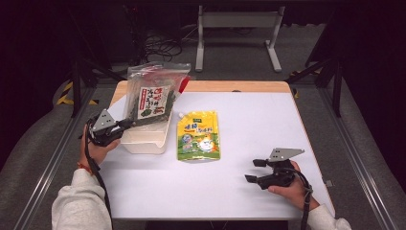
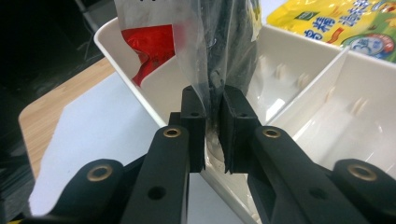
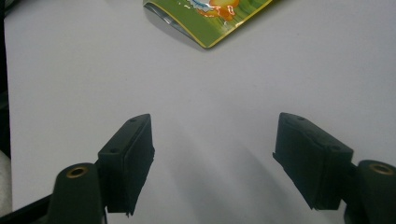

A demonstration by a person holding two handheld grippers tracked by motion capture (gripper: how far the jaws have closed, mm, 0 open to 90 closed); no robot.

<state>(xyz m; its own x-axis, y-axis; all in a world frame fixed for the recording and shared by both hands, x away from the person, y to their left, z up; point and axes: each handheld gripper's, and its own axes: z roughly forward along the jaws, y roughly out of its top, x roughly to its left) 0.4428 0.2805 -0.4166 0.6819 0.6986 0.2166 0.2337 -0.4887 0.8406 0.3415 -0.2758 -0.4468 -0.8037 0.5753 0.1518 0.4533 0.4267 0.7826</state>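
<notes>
table: white | on it: bin, yellow pouch

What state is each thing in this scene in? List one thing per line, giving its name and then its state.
Left gripper: shut on the clear bag.
Clear bag: upright, lower end inside the white bin, pinched at its edge.
White bin: on the table, open-topped, divided into compartments.
Yellow pouch: lying flat on the table beside the bin, untouched.
Right gripper: open, nothing between its jaws, over bare table.
Table: white top, level.
</notes>
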